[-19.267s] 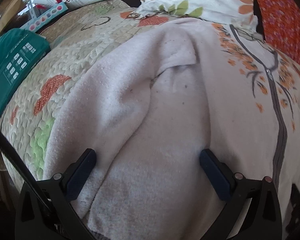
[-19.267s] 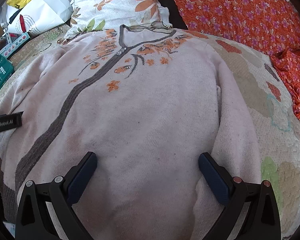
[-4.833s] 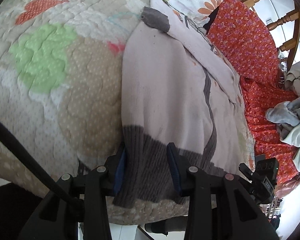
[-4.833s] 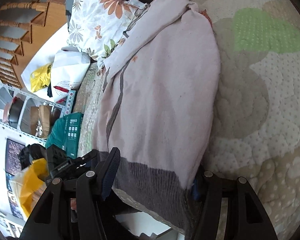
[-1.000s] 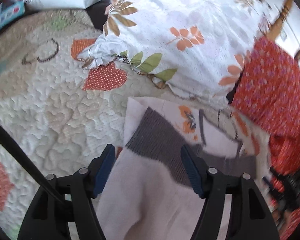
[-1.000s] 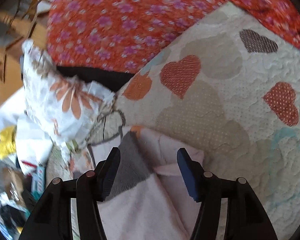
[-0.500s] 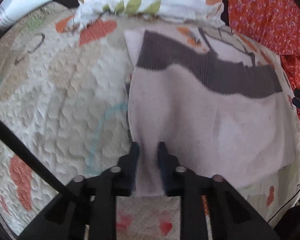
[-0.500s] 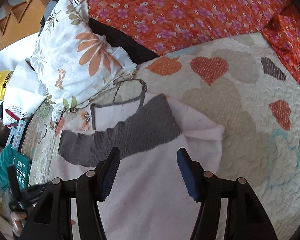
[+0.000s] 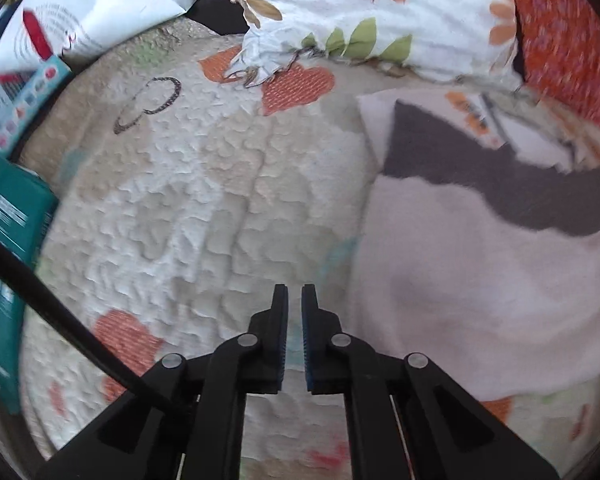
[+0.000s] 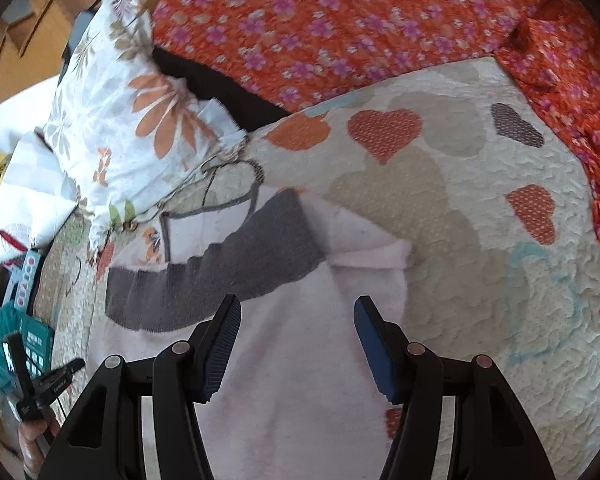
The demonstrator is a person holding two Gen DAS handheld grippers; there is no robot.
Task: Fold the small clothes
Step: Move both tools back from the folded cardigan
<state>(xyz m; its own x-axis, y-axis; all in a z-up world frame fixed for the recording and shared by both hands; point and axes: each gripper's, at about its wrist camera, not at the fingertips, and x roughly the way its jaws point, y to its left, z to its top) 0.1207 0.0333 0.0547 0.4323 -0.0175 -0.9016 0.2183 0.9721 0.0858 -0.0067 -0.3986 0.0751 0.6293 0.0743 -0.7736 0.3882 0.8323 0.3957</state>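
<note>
A pale pink sweater (image 9: 480,280) with a grey ribbed hem (image 9: 480,172) lies folded in half on the quilted bed, hem up near its neckline. It also shows in the right wrist view (image 10: 300,340), with the hem (image 10: 220,268) lying across it. My left gripper (image 9: 295,304) is shut and empty over the bare quilt, left of the sweater. My right gripper (image 10: 296,312) is open and empty, hovering over the folded sweater's upper part.
A floral pillow (image 9: 380,12) and orange flowered cloth (image 10: 340,20) lie at the bed's head. A teal box (image 9: 4,248) and a white bag (image 9: 80,12) sit at the left edge. The heart-patterned quilt (image 10: 480,208) spreads right of the sweater.
My left gripper has slid left off the sweater's edge and now sits over the quilt, shut on nothing. My right gripper stays open and has pulled back slightly.
</note>
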